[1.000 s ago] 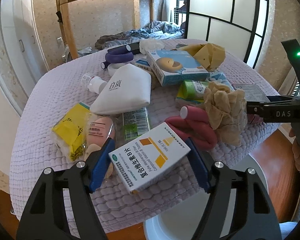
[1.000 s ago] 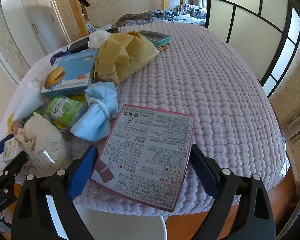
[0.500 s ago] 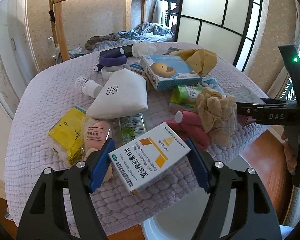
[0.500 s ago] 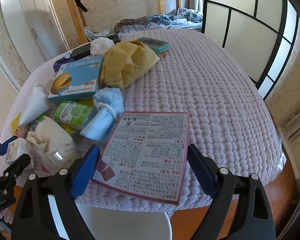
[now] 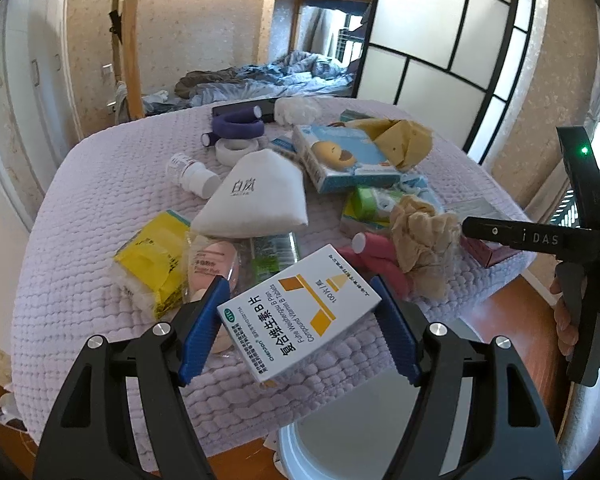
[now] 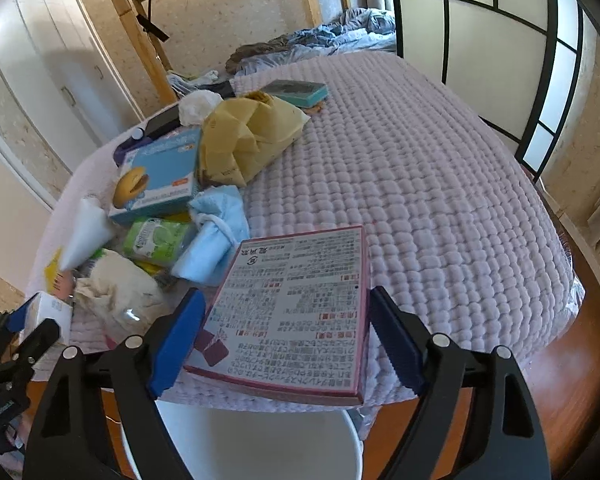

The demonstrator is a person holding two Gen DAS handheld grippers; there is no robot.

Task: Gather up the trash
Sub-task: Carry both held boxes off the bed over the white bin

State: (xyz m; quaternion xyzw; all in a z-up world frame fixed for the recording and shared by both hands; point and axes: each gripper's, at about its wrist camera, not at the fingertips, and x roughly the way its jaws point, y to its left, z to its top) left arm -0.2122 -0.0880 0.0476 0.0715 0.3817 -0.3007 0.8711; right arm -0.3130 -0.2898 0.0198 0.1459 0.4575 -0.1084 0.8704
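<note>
My left gripper (image 5: 298, 320) is shut on a white and orange vitamin box (image 5: 300, 310), held tilted above the near edge of the quilted table (image 5: 80, 208). My right gripper (image 6: 286, 336) is shut on a flat pink-edged box with printed text (image 6: 296, 304), lifted over the table's near edge. A white bin (image 6: 256, 444) sits on the floor just below both grippers and also shows in the left wrist view (image 5: 360, 428). In the left wrist view the right gripper's body (image 5: 540, 236) shows at the right.
Loose items lie on the table: a yellow packet (image 5: 152, 264), a white pouch (image 5: 256, 200), a blue box (image 5: 340, 160), a yellow paper bag (image 6: 248, 136), a crumpled beige tissue (image 5: 424, 236), pink rollers (image 5: 376, 260) and a blue mask (image 6: 216, 236). A wooden floor lies below.
Both grippers have lifted their boxes up and back from the table toward the near edge, over the white bin. The other items have not moved.
</note>
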